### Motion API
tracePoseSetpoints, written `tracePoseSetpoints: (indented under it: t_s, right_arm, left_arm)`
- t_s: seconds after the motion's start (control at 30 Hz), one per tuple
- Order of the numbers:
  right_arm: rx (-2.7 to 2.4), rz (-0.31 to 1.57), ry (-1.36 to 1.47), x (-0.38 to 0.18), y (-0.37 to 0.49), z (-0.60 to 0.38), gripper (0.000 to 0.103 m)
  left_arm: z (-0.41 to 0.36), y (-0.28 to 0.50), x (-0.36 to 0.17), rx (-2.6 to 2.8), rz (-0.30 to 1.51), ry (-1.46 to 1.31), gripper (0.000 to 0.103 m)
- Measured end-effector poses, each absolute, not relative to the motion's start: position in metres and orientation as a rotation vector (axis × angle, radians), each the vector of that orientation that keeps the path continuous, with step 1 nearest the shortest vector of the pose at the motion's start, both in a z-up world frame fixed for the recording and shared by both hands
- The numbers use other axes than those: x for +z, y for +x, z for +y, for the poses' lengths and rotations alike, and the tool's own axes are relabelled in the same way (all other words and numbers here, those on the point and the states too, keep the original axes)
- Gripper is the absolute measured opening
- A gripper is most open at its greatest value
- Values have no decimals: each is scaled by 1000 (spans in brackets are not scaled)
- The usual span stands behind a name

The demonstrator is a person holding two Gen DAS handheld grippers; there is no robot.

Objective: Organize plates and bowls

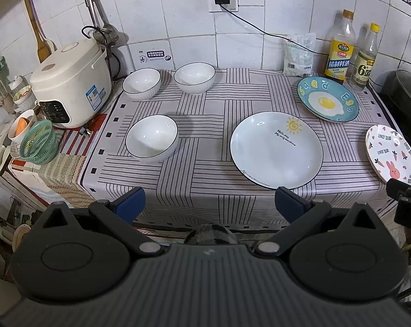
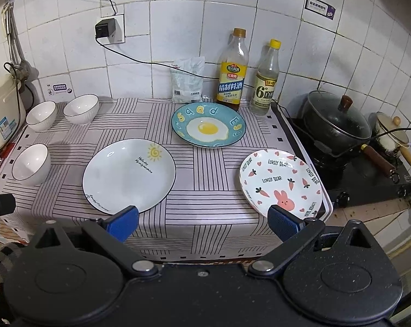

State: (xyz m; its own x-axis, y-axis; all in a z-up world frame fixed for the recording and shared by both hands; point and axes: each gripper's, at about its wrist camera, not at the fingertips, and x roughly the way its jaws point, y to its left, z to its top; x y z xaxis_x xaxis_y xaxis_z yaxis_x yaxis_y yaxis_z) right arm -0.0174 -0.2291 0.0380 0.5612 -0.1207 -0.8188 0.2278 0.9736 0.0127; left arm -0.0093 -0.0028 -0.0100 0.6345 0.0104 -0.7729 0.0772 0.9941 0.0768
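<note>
Three white bowls stand on the striped cloth: a near one (image 1: 151, 138) (image 2: 31, 164) and two at the back, left (image 1: 141, 83) (image 2: 41, 115) and right (image 1: 194, 77) (image 2: 81, 109). A white sun plate (image 1: 276, 149) (image 2: 129, 175) lies mid-table, a blue egg plate (image 1: 328, 98) (image 2: 208, 128) behind it, a pink rabbit plate (image 1: 392, 154) (image 2: 280, 182) at the right edge. My left gripper (image 1: 209, 204) is open and empty above the front edge. My right gripper (image 2: 202, 220) is open and empty, near the rabbit plate's front rim.
A rice cooker (image 1: 70, 83) and a green basket (image 1: 38, 144) stand left of the cloth. Two bottles (image 2: 232, 68) (image 2: 265, 77) and a bag (image 2: 187, 80) line the back wall. A black pot (image 2: 337, 124) sits on the stove at right.
</note>
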Motion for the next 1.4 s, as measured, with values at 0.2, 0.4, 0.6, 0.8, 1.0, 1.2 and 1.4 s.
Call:
tracePoseSetpoints:
  t_s: [0.2,0.4,0.6,0.8,1.0,1.2,1.4]
  right_arm:
    - [-200,950,122,38,-18,-229,102]
    - [-185,927,119,35,-18,-227,102]
    - [-160,776,90,37,-19,-226,102]
    - [-65,719,33,15,2,-222,102]
    - [100,648,215,-29,22,-229,101]
    - [78,700,286,-81,47,-230,90]
    - [75,762,424,-127,55,-239,73]
  left_arm:
    - [-3,-8,-10,-53,896,110,103]
    - [-1,-2,-15,-74,915,110,103]
    - [7,9,-19,-97,831,96,103]
    - [6,35,-31,-100,746,145,103]
    - [-8,73,-64,-181,778,189,103]
    - [-18,112,-116,-197,905,196,100]
    - [-11,142,-159,-201,1021,121,95]
